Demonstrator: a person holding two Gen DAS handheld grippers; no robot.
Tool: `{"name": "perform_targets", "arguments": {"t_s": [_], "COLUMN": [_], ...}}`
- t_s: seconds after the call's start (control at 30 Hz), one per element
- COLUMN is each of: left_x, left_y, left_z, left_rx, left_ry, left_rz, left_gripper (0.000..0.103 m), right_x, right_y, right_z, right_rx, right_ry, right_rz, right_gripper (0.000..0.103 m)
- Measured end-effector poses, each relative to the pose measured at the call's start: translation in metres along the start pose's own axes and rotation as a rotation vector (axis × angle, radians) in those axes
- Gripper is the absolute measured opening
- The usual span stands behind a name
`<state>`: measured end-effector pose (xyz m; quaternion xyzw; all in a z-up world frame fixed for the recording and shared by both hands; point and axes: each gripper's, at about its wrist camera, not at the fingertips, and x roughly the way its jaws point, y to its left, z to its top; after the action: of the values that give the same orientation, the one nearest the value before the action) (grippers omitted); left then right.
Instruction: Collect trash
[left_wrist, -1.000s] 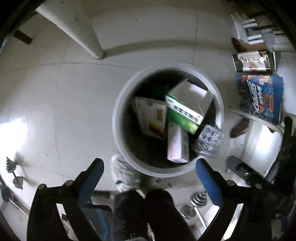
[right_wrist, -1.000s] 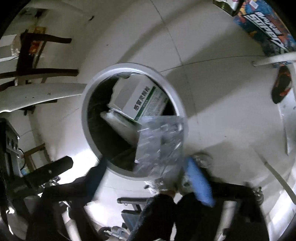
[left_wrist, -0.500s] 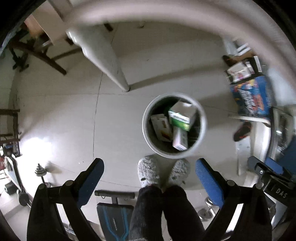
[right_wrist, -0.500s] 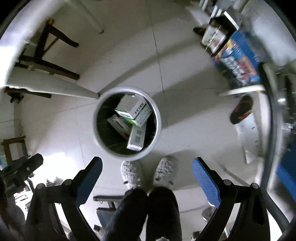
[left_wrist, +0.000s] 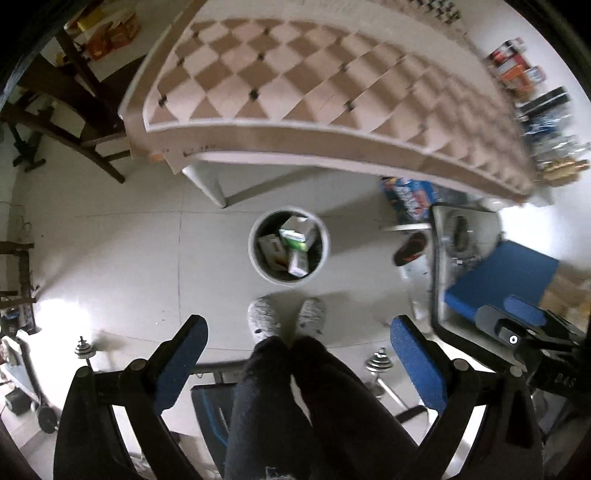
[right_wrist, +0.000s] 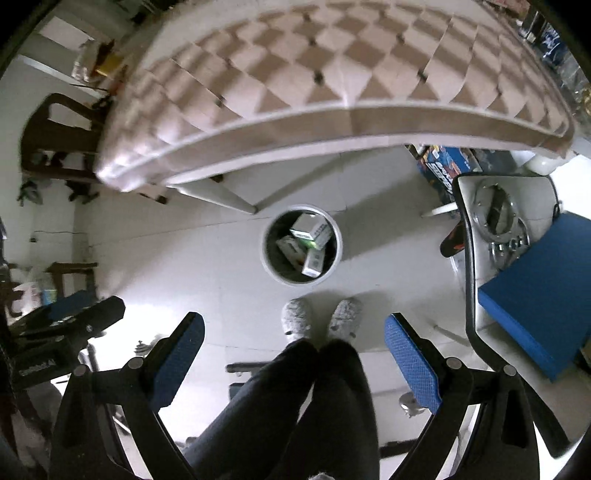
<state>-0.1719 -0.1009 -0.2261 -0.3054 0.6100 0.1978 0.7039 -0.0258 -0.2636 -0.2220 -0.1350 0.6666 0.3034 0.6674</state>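
Observation:
A round white trash bin (left_wrist: 255, 264) (right_wrist: 338, 258) stands on the floor far below both grippers, just in front of the table. Inside it lie a green-and-white box (left_wrist: 295, 234) (right_wrist: 312, 230) and other cartons (left_wrist: 271, 251). My left gripper (left_wrist: 297, 332) is open high above the floor, its blue pads wide apart and nothing between them. My right gripper (right_wrist: 293, 328) is open too and holds nothing. The person's dark trouser legs (left_wrist: 291, 387) and grey slippers (left_wrist: 264, 319) (right_wrist: 297, 319) stand right behind the bin.
A table with a checkered cloth (left_wrist: 314, 74) (right_wrist: 332, 66) spans the top. A chair with a blue cushion (left_wrist: 498, 277) (right_wrist: 535, 295) is at the right, dark wooden chairs (left_wrist: 66, 96) at the left. Dumbbells (left_wrist: 376, 363) and boxes (left_wrist: 410, 194) lie on the floor.
A second ago my right gripper held a clear plastic bottle over the bin; it has since let go. Both grippers have risen far above the bin, bringing the table top into view.

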Motion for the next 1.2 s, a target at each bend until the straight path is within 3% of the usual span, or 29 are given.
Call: {"name": "perform_targets", "arguments": {"t_s": [0.2, 0.53, 0.73, 1.2], "left_x": [-0.063, -0.130, -0.148, -0.165], "left_y": [-0.012, -0.021, -0.023, -0.024], "left_z": [-0.010, -0.021, -0.029, -0.033], "left_rx": [0.015, 0.028, 0.046, 0.082], "left_ry": [-0.063, -0.145, -0.169, -0.195], "left_rz": [-0.084, -0.191, -0.215, -0.246], "left_gripper": [0.101, 0.101, 0.101, 0.103], "right_x": [-0.079, -0.159, -0.185, -0.200], "right_y": [0.011, 0.028, 0.040, 0.044], "right_z": [-0.018, -0.038, -0.045, -0.050], "right_rx": [-0.008, -0.042, -0.074, -0.076], "right_ry": [-0.019, -0.060, -0.073, -0.070], "right_rz": [0.084, 0.210, 0.231, 0.256], "right_gripper": [0.099, 0.099, 0.099, 0.103]}}
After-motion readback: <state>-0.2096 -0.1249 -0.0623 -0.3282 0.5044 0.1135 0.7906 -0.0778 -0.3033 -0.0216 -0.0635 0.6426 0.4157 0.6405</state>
